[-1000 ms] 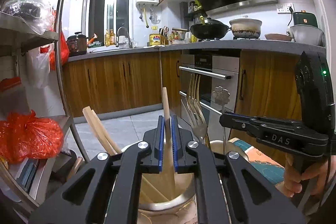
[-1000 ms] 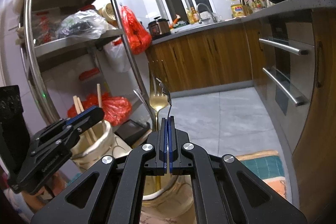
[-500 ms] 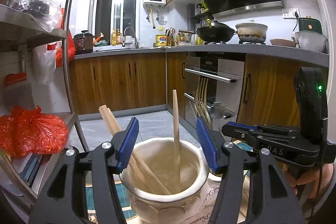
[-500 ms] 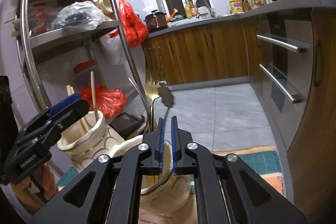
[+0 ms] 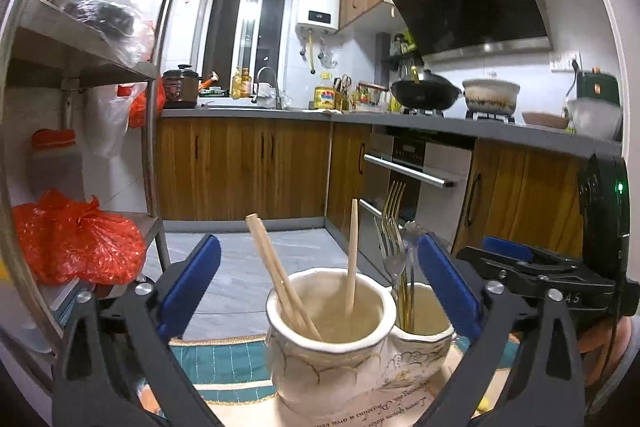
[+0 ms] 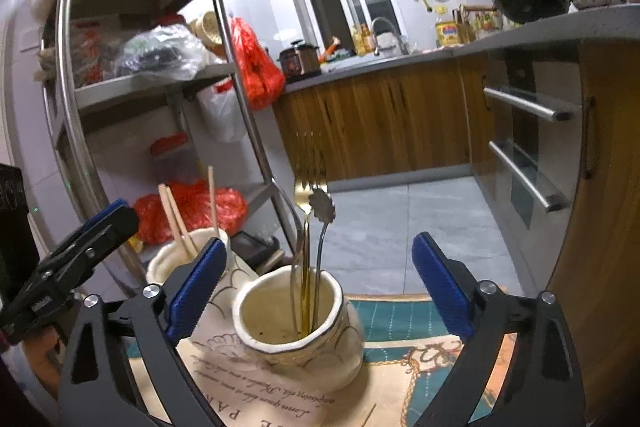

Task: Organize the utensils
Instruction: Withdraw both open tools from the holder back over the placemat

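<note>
Two cream ceramic jars stand side by side on a patterned mat. The left jar (image 5: 332,343) holds wooden chopsticks (image 5: 280,279) and one more wooden stick (image 5: 352,247). The right jar (image 6: 300,327) holds a gold fork (image 6: 306,211) and a silver utensil with a flower-shaped end (image 6: 322,211). My left gripper (image 5: 318,283) is open and empty, its jaws wide on either side of the left jar. My right gripper (image 6: 316,287) is open and empty, its jaws wide around the right jar. The left gripper also shows in the right wrist view (image 6: 72,259).
A metal shelf rack (image 6: 132,83) with bags stands at the left. Wooden cabinets and an oven (image 5: 404,175) run along the right and the back. The mat (image 6: 400,315) lies under the jars. A grey tiled floor (image 6: 384,227) lies beyond.
Both grippers were shut, the left on a wooden stick, the right on the silver utensil. Both have let go, opened wide and drawn back. The utensils now stand in the jars.
</note>
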Demonstrator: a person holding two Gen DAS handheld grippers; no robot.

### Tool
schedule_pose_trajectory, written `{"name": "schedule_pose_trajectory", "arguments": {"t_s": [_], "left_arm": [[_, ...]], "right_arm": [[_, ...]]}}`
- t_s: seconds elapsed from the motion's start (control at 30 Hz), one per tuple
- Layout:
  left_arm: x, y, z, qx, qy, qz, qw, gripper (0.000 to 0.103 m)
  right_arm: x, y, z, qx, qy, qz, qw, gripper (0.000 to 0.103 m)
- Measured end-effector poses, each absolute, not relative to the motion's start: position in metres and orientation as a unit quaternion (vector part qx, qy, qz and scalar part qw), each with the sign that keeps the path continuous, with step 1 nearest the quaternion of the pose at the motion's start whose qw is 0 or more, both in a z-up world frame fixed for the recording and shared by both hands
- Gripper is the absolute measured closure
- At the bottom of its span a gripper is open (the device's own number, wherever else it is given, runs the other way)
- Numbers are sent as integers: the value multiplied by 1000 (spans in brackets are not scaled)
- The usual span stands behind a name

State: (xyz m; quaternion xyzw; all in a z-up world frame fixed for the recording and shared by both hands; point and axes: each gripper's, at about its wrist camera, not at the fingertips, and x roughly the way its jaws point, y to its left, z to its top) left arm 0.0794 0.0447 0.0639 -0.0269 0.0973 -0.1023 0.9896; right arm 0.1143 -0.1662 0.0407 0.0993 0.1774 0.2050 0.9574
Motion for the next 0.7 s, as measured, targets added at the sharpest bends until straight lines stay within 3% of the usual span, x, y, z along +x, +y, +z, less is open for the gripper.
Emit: {"name": "schedule_pose_trajectory", "arguments": {"t_s": [0.7], "left_arm": [[15,40,28,-19,177,-116,977,6]], "right_arm": [[56,-201,12,90,204,137,965,5]]}}
